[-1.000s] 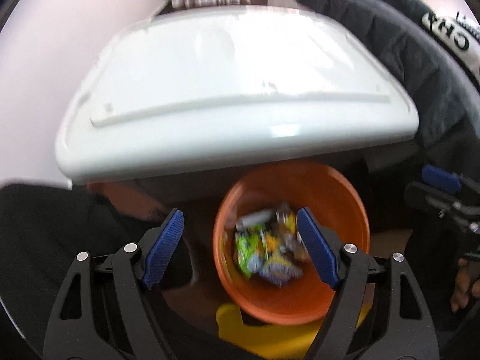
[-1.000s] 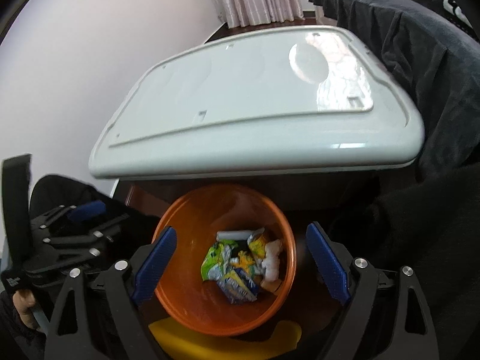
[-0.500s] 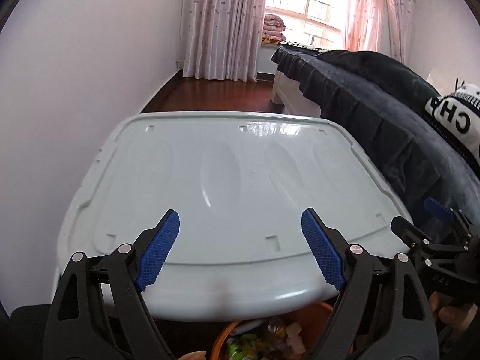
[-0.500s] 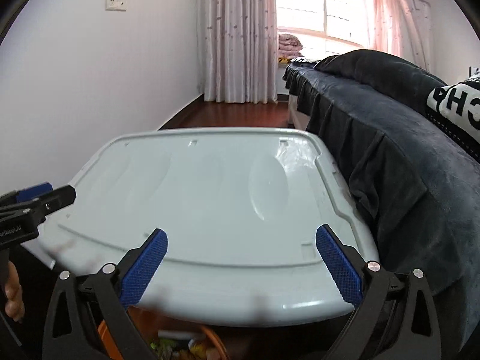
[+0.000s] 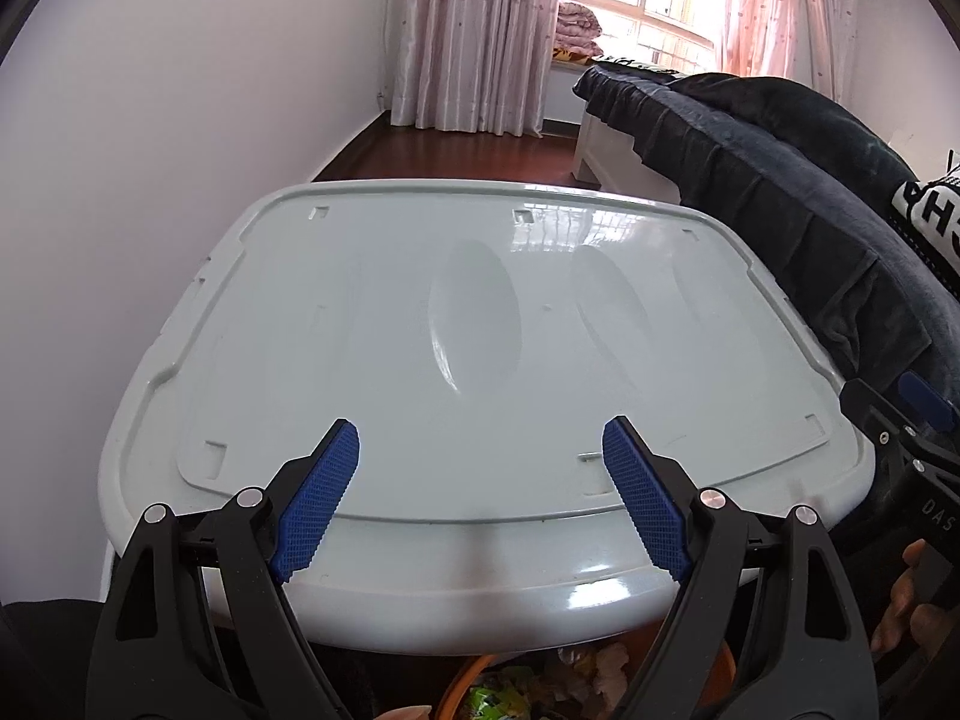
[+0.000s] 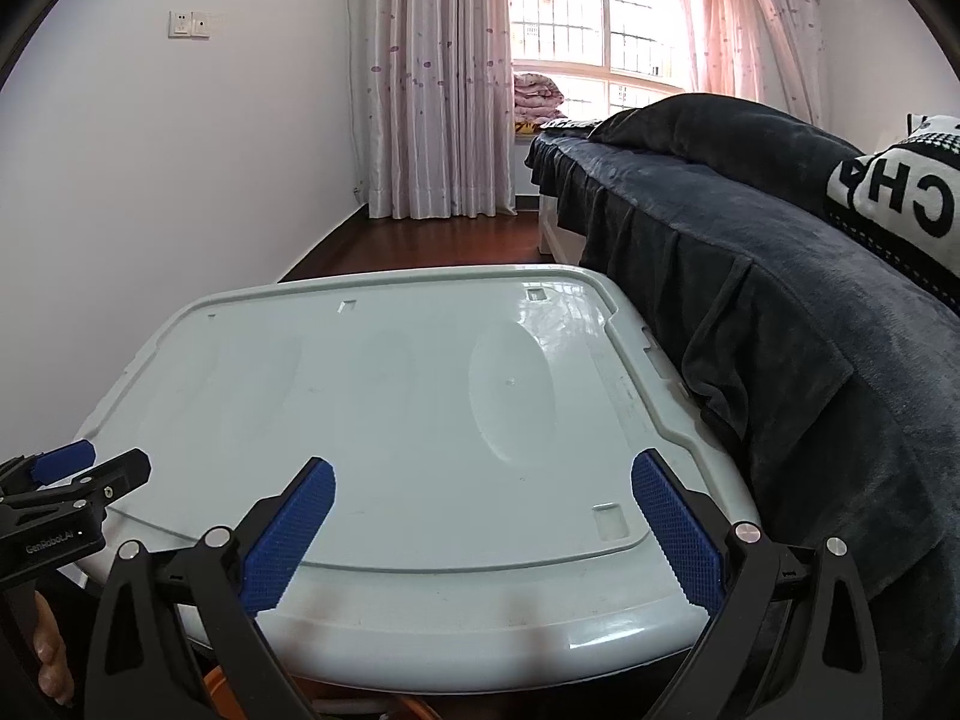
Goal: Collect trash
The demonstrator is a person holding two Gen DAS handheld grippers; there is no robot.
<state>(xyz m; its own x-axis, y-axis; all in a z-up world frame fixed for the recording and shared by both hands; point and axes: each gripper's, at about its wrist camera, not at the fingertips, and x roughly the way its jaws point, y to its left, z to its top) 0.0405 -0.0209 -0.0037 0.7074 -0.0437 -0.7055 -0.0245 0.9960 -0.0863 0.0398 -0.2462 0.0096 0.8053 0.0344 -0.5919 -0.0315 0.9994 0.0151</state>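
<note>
Trash (image 5: 510,693): crumpled wrappers, green and tan, showing only at the bottom centre of the left wrist frame. It lies inside the orange bin (image 5: 465,675), of which just a curved sliver of rim is seen there and another at the bottom edge of the right wrist frame (image 6: 216,684). Long axis cannot be told; most of the pile is hidden.

Bearing from the tongs: below and behind the fingertips of both, under the near lip of the white lid (image 5: 480,360). Neither tong points at it. Judged nearer: the left gripper (image 5: 480,495), since the wrappers sit between its arms at frame bottom.

Left gripper: spread wide, nothing between the blue pads (image 5: 315,507), hanging over the lid's near edge.

Right gripper (image 6: 480,531): likewise wide apart and holding nothing, over the lid's right part.

White lid: broad, glossy, bare of loose litter in both views.

Dark bedcover (image 6: 780,276): right of frame, touching the lid's right edge.

Judgement: collection looks complete or nearly so.
</note>
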